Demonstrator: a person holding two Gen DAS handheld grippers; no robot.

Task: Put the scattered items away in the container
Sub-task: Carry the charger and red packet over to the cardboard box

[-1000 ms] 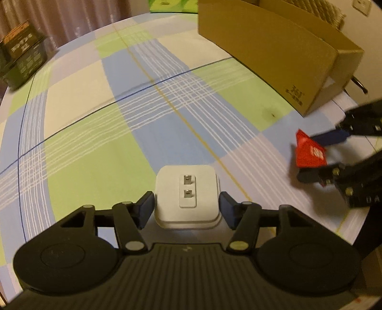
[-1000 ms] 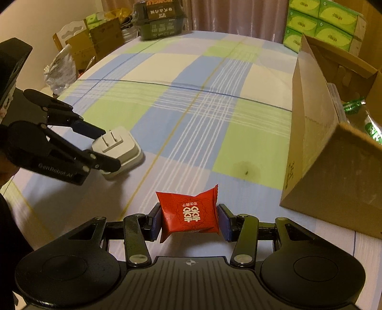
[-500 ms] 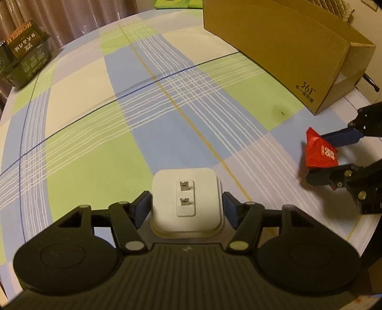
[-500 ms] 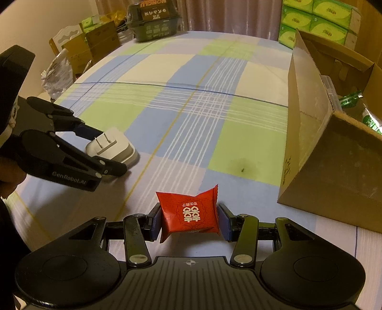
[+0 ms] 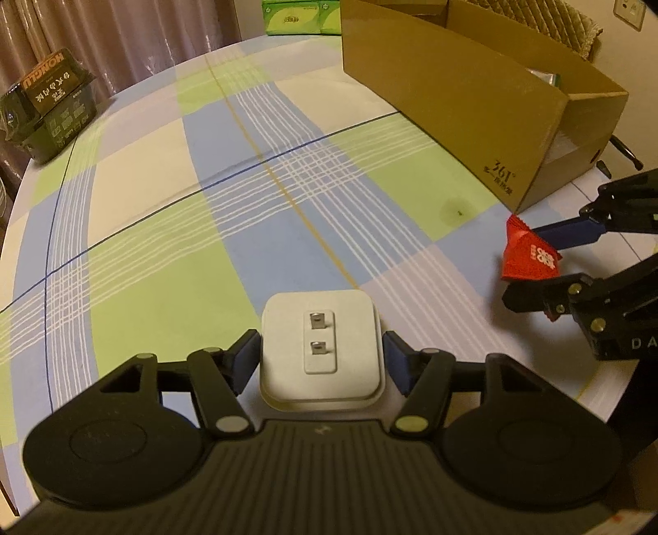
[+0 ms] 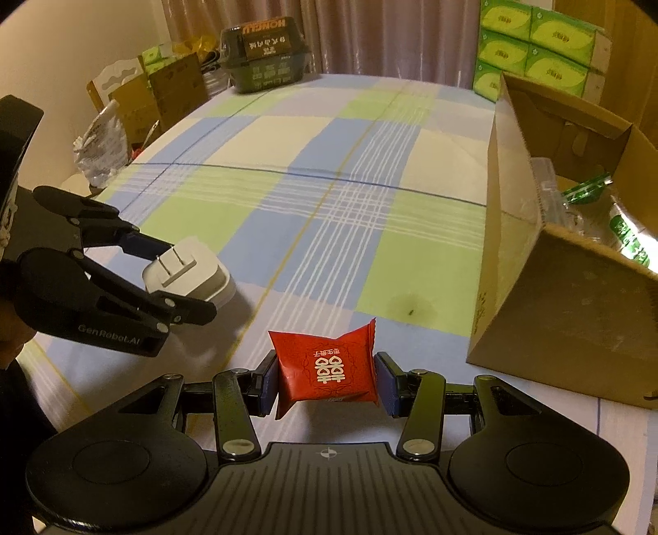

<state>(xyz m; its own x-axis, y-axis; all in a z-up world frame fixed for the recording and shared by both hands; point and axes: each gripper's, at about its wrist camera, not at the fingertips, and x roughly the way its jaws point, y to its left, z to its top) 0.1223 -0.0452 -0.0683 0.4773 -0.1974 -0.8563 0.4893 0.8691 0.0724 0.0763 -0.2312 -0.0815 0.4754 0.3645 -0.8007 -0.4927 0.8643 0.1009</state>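
A: How far along is the tidying?

B: Partway, I'd judge. The cardboard box (image 6: 567,312) at the right side of the surface (image 5: 288,177) already holds some things; I can make out clear plastic and green-printed wrappers inside, though not what each is. Two items remain outside it, and both are in hand.

A: Which ones?

B: The left gripper (image 5: 320,362) has its jaws closed on the sides of a white plug adapter (image 5: 323,354), prongs facing up; from the right wrist view it looks lifted off the cloth, with a shadow beneath. The right gripper (image 6: 327,378) has its jaws pressed on a red candy packet (image 6: 329,364), just short of the box's near corner.

A: So what is left?

B: Carrying each over the box wall and letting go. I see nothing else loose on the cloth between the grippers and the box, only a small dark stain (image 6: 411,306).

A: And the surface itself?

B: Rounded at the edges, covered with a checked cloth in blue, green and cream with thin white and yellow lines.

A: The room?

B: Dimly lit, with curtains (image 5: 123,37) behind. Stacked green tissue packs (image 6: 534,41) stand beyond the box, a dark green carton (image 6: 267,57) sits at the far edge, and brown boxes and a plastic bag crowd the left wall.
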